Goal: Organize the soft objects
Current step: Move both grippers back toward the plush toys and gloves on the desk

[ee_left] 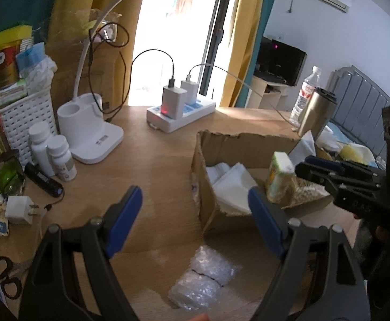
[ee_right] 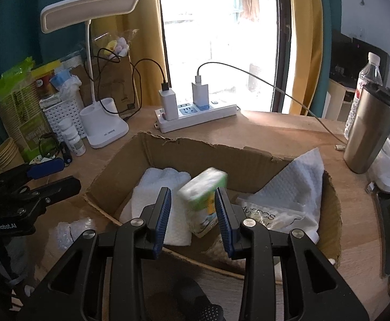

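Observation:
A torn cardboard box (ee_right: 168, 147) stands on the wooden desk and holds white cloths (ee_right: 165, 187), a white towel (ee_right: 299, 182) and a printed bag (ee_right: 269, 219). A green and white tissue pack (ee_right: 203, 198) is blurred, tilted in the box between the fingers of my right gripper (ee_right: 193, 214), which is open above the box's near edge. It also shows in the left wrist view (ee_left: 280, 176), as does the box (ee_left: 237, 144). My left gripper (ee_left: 195, 208) is open and empty above a piece of bubble wrap (ee_left: 203, 281) on the desk, left of the box.
A white power strip (ee_right: 195, 117) with chargers, a desk lamp (ee_right: 104, 128), white pill bottles (ee_left: 53, 157), a white basket (ee_left: 26, 117), scissors (ee_left: 5, 275) and a plug (ee_left: 18, 208) crowd the back and left. A steel tumbler (ee_right: 368, 133) and water bottle (ee_right: 366, 80) stand at right.

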Demonstrator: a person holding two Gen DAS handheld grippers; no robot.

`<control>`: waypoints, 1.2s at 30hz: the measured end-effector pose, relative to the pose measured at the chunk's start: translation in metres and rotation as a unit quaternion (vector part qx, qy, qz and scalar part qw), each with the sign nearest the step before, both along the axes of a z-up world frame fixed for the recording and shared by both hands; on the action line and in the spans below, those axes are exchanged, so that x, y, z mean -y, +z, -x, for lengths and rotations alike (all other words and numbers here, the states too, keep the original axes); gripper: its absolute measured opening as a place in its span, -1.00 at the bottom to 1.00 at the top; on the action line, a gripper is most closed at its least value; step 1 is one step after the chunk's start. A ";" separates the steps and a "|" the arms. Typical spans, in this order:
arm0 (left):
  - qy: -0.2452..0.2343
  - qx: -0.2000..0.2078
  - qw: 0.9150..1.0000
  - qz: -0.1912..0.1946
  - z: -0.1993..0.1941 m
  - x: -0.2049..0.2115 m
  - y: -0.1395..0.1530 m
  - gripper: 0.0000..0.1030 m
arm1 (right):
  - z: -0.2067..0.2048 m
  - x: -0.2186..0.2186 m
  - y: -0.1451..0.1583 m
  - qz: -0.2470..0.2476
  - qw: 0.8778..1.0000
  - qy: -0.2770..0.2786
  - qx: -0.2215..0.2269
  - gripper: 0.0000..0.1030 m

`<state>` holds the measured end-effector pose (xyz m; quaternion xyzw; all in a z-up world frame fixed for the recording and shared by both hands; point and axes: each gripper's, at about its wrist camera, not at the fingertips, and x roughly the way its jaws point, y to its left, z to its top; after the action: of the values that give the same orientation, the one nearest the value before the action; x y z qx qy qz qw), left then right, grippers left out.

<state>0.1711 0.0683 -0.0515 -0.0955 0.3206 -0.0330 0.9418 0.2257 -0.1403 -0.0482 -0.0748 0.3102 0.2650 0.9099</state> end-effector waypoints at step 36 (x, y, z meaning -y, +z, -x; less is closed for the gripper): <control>-0.017 0.032 0.999 -0.018 0.066 0.041 0.023 0.61 | 0.080 0.054 0.021 -0.024 0.998 -0.029 0.053 -0.30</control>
<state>0.1054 0.0276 -0.0282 -0.0722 0.2924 -0.0462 0.9525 0.1453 -0.1946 -0.0269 -0.0584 0.2573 0.2415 0.9338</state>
